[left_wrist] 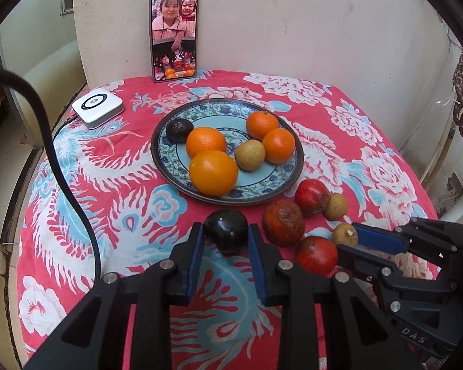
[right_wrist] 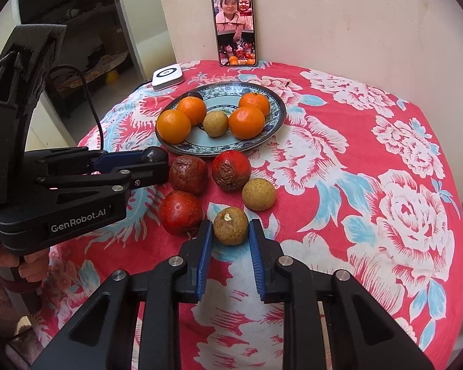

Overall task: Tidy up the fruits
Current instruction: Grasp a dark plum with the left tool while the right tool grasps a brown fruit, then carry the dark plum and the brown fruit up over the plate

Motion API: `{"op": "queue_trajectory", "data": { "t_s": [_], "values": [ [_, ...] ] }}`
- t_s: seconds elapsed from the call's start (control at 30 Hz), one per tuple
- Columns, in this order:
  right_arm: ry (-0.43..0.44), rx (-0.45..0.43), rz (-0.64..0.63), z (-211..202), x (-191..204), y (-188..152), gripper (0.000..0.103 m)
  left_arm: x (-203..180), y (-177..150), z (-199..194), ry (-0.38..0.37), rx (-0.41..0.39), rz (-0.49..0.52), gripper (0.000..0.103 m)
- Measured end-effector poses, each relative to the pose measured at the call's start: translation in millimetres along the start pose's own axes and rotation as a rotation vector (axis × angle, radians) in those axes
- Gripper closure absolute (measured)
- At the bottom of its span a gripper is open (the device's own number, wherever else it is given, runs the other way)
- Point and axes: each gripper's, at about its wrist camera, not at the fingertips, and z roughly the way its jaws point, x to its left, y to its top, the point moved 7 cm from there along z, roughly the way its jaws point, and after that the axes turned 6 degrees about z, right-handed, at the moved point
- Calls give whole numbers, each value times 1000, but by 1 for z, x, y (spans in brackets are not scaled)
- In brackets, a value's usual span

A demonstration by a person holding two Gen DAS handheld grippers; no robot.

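Note:
A blue patterned plate (left_wrist: 262,182) on the red floral cloth holds several oranges (left_wrist: 213,172), a tan fruit (left_wrist: 250,155) and a dark fruit (left_wrist: 178,130). In front of the plate lie red fruits (left_wrist: 311,196), one of them wrinkled (left_wrist: 283,222), and a tan fruit (left_wrist: 335,206). My left gripper (left_wrist: 225,232) is shut on a dark round fruit (left_wrist: 227,229) that rests on the cloth. My right gripper (right_wrist: 230,231) is shut on a tan round fruit (right_wrist: 230,225), close beside a red fruit (right_wrist: 180,212).
A phone (left_wrist: 174,35) leans against the wall behind the plate. A white box (left_wrist: 97,108) with a black cable sits at the table's back left. The round table drops off on the left and right. A hand (right_wrist: 31,265) holds the left gripper.

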Motion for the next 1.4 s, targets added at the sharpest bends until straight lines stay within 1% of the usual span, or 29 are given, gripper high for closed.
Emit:
{"op": "queue_trajectory", "data": {
  "t_s": [0.23, 0.43, 0.93, 1.13, 1.4],
  "values": [
    [4, -19, 2, -9, 3, 5, 78, 2, -1, -10, -30, -1, -31, 73],
    [11, -51, -3, -17, 7, 13, 78, 3, 4, -24, -34, -25, -43, 73],
    [22, -143, -49, -40, 26, 58, 78, 22, 32, -64, 11, -104, -63, 73],
    [22, -144, -72, -37, 30, 67, 78, 24, 39, -62, 20, -104, -59, 73],
    [24, -132, -79, -24, 27, 81, 78, 28, 54, -48, 36, -96, -51, 73]
  ]
}}
